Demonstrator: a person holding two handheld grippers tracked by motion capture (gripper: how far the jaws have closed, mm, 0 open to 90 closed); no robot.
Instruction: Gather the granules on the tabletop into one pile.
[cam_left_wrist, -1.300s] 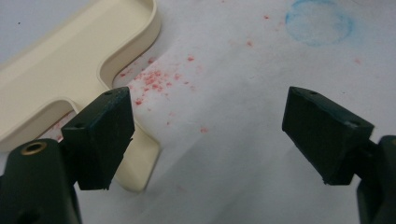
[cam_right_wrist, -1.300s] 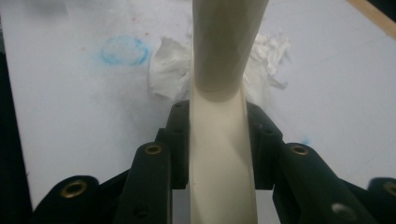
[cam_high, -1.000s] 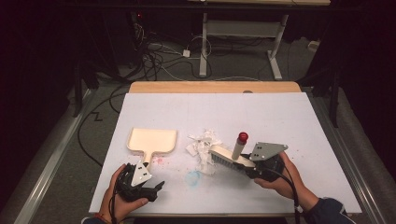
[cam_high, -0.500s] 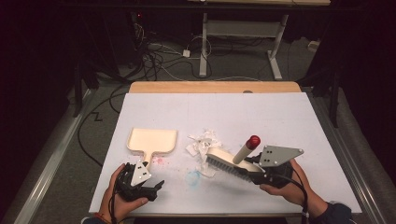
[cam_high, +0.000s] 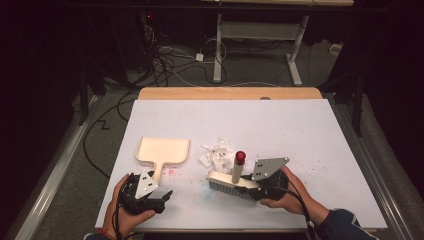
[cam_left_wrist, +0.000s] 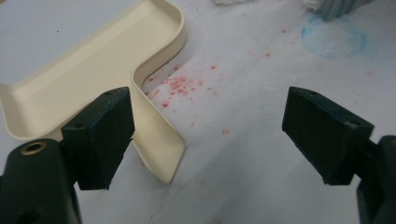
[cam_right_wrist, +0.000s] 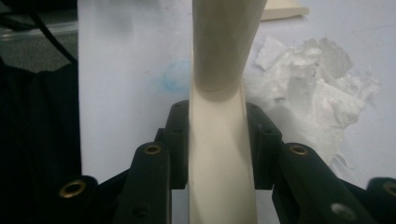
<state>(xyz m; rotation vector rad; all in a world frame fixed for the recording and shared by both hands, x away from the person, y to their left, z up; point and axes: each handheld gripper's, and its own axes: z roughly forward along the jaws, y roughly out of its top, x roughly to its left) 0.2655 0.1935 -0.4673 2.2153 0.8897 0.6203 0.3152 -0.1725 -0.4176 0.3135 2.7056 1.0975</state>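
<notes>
Right tool: clamped on brush, lower centre; brush now lowered from its earlier tilt, bristles on bench just below paper scraps. Sweep toward dustpan, centre left, appears ready. Left tool: jaws wide, empty, beside dustpan handle.

Cream brush, paper scraps and cream dustpan on the white table

The brush has a cream back, grey bristles pointing down to the table, and an upright cream handle with a red tip; it stands at the near side, right of the middle. The white torn paper scraps lie in a small heap just behind it, a little to the left. The dustpan lies flat further left, its flat handle pointing to the near edge, with red specks beside it.
</notes>
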